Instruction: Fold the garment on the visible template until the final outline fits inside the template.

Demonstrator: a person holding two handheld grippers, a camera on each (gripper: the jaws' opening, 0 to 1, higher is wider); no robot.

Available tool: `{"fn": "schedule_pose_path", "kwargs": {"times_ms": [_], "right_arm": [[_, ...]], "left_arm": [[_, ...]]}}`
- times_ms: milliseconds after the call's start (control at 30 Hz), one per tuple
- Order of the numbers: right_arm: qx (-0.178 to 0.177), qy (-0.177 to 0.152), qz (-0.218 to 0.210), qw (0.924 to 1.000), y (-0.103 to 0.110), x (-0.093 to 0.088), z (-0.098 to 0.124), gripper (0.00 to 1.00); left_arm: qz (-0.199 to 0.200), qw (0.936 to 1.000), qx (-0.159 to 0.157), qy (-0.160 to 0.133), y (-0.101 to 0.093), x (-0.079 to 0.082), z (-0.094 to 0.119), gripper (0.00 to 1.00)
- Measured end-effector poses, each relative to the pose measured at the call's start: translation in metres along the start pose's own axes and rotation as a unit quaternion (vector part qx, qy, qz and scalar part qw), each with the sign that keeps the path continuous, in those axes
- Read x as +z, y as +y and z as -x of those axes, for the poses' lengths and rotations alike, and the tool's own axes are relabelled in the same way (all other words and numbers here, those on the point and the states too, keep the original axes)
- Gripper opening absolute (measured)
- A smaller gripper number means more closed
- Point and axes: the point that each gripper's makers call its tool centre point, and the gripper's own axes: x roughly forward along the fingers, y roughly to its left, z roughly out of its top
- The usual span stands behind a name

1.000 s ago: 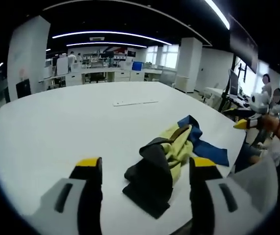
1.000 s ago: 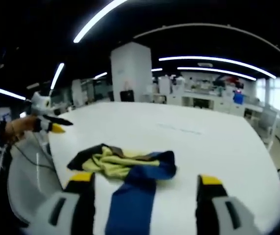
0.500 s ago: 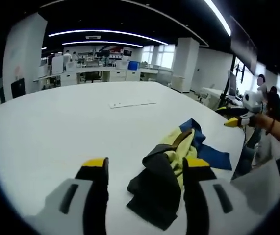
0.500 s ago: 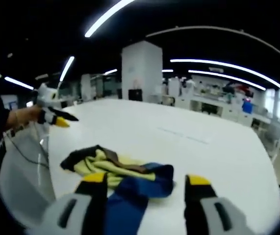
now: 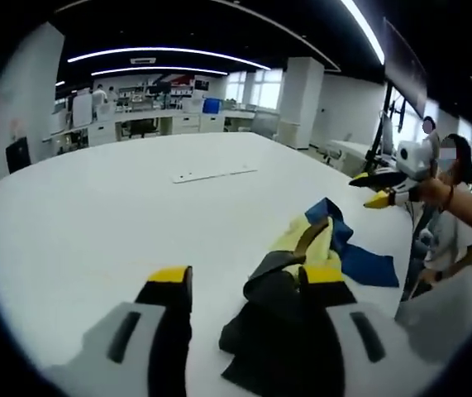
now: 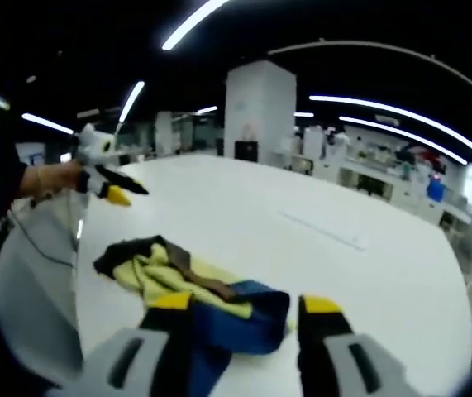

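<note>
- Left gripper view: the left tool (image 5: 248,285) hangs low with jaws apart, gripping nothing, its right jaw overlapping the dark end of the garment (image 5: 302,256). The cloth lies crumpled near the edge of the white tabletop (image 5: 120,207) — no fold made yet.
- Right gripper view: the right tool (image 6: 245,304) hovers released over the garment's blue end (image 6: 244,318); the pale strip (image 6: 322,230) lies well apart, so the whole job looks ahead.

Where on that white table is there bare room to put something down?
The table is bare from the crumpled garment out to the thin white strip and beyond. It is crowded only at the near edge, around the garment.
</note>
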Motion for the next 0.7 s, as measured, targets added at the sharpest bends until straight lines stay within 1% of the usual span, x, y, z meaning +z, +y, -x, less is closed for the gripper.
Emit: {"fn": "schedule_pose_path", "kwargs": {"times_ms": [33, 100, 167, 333, 433, 533, 633, 667, 700], "right_arm": [[0.001, 0.002, 0.001, 1.0, -0.001, -0.001, -0.002, 0.46], [0.009, 0.002, 0.0, 1.0, -0.005, -0.002, -0.007, 0.45], [0.014, 0.002, -0.003, 0.9999, -0.006, -0.001, -0.011, 0.44], [0.03, 0.009, 0.006, 0.9995, -0.009, -0.003, -0.024, 0.41], [0.035, 0.024, 0.022, 0.9988, -0.013, -0.008, -0.033, 0.41], [0.045, 0.035, 0.036, 0.9977, -0.011, -0.01, -0.039, 0.4], [0.056, 0.044, 0.048, 0.9963, -0.01, -0.014, -0.045, 0.4], [0.065, 0.049, 0.056, 0.9951, -0.007, -0.016, -0.047, 0.41], [0.067, 0.05, 0.057, 0.9949, -0.007, -0.016, -0.049, 0.42]], "left_arm": [[-0.002, 1.0, 0.0, 0.003, 0.0, -0.001, -0.001, 0.47], [-0.017, 0.9998, -0.002, 0.011, 0.001, -0.004, -0.006, 0.46], [-0.019, 0.9996, -0.006, 0.019, 0.002, -0.006, -0.013, 0.45], [-0.024, 0.9992, -0.016, 0.026, 0.002, -0.01, -0.027, 0.4], [-0.019, 0.9991, -0.025, 0.029, 0.002, -0.012, -0.036, 0.39], [-0.021, 0.9986, -0.036, 0.033, -0.002, -0.014, -0.043, 0.35], [-0.019, 0.9981, -0.045, 0.035, 0.001, -0.019, -0.049, 0.3], [-0.022, 0.9979, -0.049, 0.035, -0.001, -0.019, -0.051, 0.29], [-0.023, 0.9977, -0.052, 0.037, -0.001, -0.02, -0.052, 0.29]]}}
